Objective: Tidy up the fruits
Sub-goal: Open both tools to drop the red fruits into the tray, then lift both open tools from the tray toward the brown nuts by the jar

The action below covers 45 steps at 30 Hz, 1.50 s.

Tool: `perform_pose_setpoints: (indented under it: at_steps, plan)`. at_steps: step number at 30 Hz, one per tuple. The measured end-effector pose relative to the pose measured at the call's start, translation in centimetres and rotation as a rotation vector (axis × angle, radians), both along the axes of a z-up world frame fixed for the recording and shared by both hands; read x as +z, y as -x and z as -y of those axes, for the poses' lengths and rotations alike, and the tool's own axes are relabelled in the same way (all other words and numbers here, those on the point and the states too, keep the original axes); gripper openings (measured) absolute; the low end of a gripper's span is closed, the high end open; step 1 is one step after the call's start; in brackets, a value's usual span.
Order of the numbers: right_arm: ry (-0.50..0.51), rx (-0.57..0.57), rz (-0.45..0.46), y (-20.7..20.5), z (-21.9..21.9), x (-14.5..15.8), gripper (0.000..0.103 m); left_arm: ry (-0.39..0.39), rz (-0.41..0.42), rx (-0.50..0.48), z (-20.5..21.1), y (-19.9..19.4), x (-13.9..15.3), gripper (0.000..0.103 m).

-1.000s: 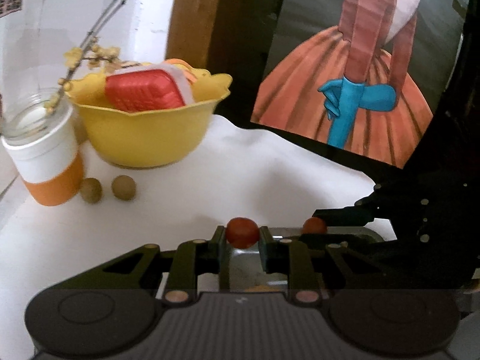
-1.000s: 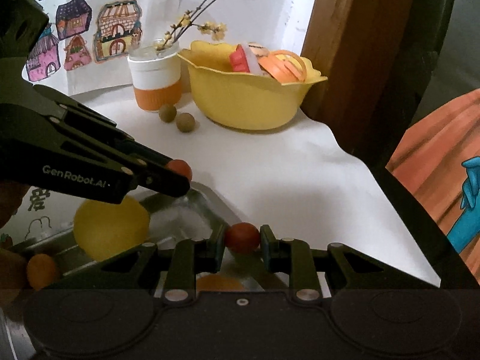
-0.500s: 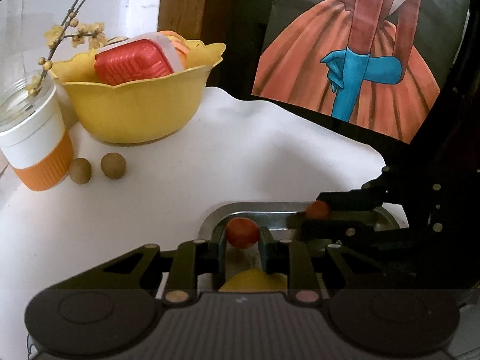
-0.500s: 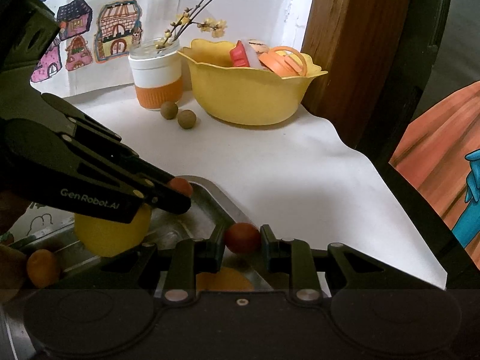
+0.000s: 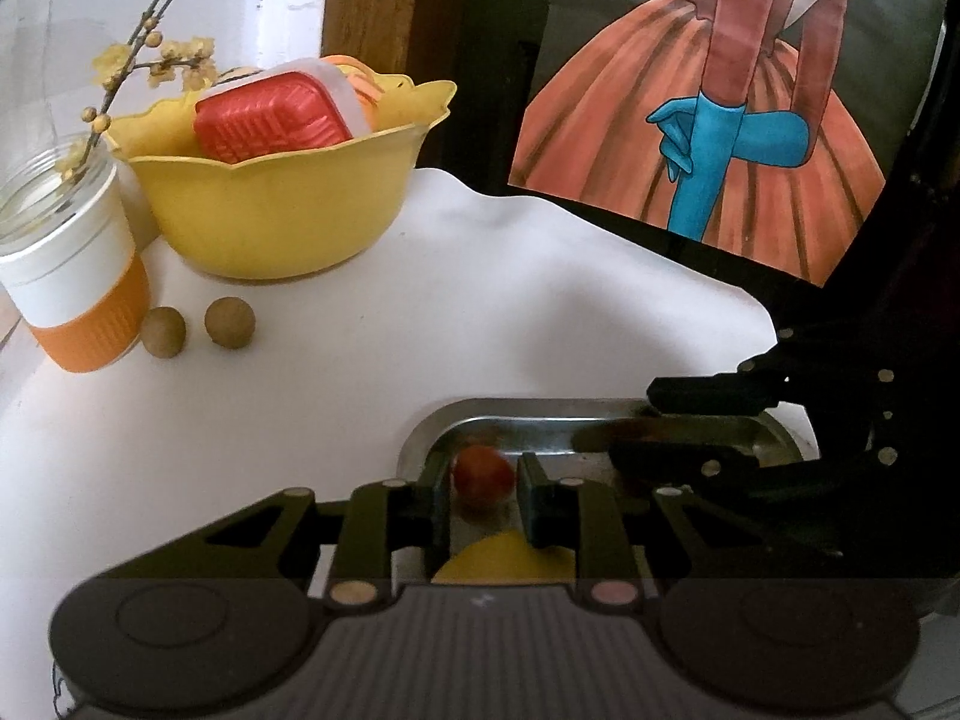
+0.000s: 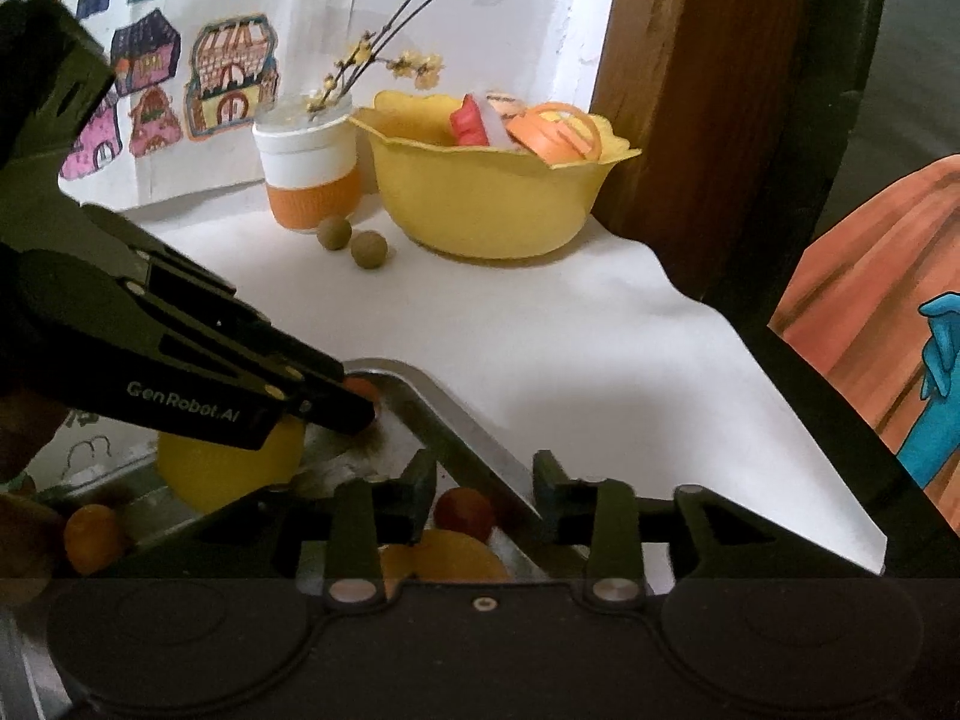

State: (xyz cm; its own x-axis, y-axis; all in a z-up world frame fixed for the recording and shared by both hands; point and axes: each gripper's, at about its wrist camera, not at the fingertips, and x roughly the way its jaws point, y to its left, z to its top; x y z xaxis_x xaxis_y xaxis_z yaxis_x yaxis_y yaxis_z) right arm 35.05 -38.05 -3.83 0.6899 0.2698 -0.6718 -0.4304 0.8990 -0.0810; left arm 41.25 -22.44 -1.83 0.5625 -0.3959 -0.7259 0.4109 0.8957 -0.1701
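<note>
Stainless steel is a slick landing: the shallow metal tray (image 6: 456, 438) sits on the white-covered table (image 5: 480, 300), and the right gripper (image 6: 483, 489) has just been spreading its jaws, so the small red tomato (image 6: 463, 511) between them now lies free, clear of both pads, against a large yellow fruit (image 6: 456, 558). It could roll along the tray floor. The left gripper (image 5: 480, 489) holds its jaws closed around a second small red tomato (image 5: 482, 474) just inside the tray's near corner; in this view the right pad seems barely clear. Released too high, it may bounce over the low rim onto the table.
</note>
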Motion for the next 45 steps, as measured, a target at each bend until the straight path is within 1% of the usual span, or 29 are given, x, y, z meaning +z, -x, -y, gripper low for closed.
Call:
perform_pose_setpoints:
  at_steps: [1,3,7,8,9,10,11,12,13,14,15,16,18,19,22,24,28,33,37,40,45]
  plan:
    - [-0.005,-0.005,0.007,0.2,0.1,0.2,0.047,0.006,-0.001,0.001,-0.1,0.1,0.0,0.027]
    - [-0.016,-0.018,0.022,0.5,0.4,0.7,0.056,0.019,0.0,0.008,-0.3,0.3,0.2,0.03]
    - [-0.032,-0.049,0.054,1.6,1.0,2.1,0.065,0.049,0.015,0.025,-0.9,0.9,1.3,0.04]
    - [-0.036,-0.057,0.062,1.9,1.2,2.4,0.069,0.054,0.024,0.031,-1.0,1.1,1.6,0.042]
    - [-0.043,-0.064,0.069,2.3,1.3,2.8,0.074,0.057,0.032,0.036,-1.1,1.3,2.0,0.048]
    - [-0.053,-0.072,0.079,2.8,1.4,3.3,0.077,0.062,0.043,0.042,-1.3,1.6,2.4,0.057]
    - [-0.064,-0.077,0.089,3.3,1.6,3.7,0.082,0.066,0.053,0.048,-1.5,1.9,2.9,0.062]
    - [-0.071,-0.082,0.098,3.8,1.7,4.1,0.086,0.069,0.066,0.056,-1.7,2.3,3.3,0.069]
    - [-0.08,-0.087,0.107,4.3,1.7,4.6,0.088,0.071,0.078,0.063,-1.9,2.6,3.8,0.074]
    - [-0.09,-0.092,0.116,4.9,1.8,5.2,0.092,0.072,0.089,0.068,-2.0,3.0,4.2,0.076]
    - [-0.1,-0.095,0.122,5.4,1.8,5.6,0.095,0.072,0.1,0.074,-2.2,3.4,4.6,0.082]
    - [-0.11,-0.097,0.127,6.0,1.9,6.1,0.097,0.072,0.11,0.08,-2.4,3.8,5.0,0.086]
    - [-0.128,-0.102,0.132,7.1,1.8,7.0,0.102,0.075,0.126,0.091,-3.0,4.7,5.7,0.091]
    - [-0.136,-0.105,0.134,7.8,1.7,7.4,0.102,0.077,0.131,0.094,-3.2,5.2,6.2,0.095]
    - [-0.15,-0.106,0.142,9.8,1.4,8.4,0.102,0.091,0.156,0.104,-4.2,6.8,7.5,0.101]
    - [-0.156,-0.106,0.145,11.2,1.2,8.8,0.102,0.095,0.179,0.112,-4.8,8.0,8.4,0.102]
    - [-0.172,-0.097,0.14,14.1,0.4,9.7,0.102,0.086,0.212,0.113,-5.7,10.4,10.0,0.102]
    - [-0.169,-0.095,0.129,18.0,-0.9,10.5,0.102,0.082,0.242,0.112,-6.6,13.8,11.2,0.102]
    - [-0.14,-0.094,0.116,20.8,-2.1,10.8,0.102,0.074,0.244,0.109,-7.5,16.7,11.4,0.102]
    - [-0.138,-0.101,0.105,22.7,-2.8,10.9,0.102,0.059,0.243,0.105,-8.1,18.7,11.3,0.102]
    - [-0.133,-0.125,0.056,25.1,-3.8,10.5,0.102,0.048,0.245,0.1,-9.3,21.8,11.1,0.102]
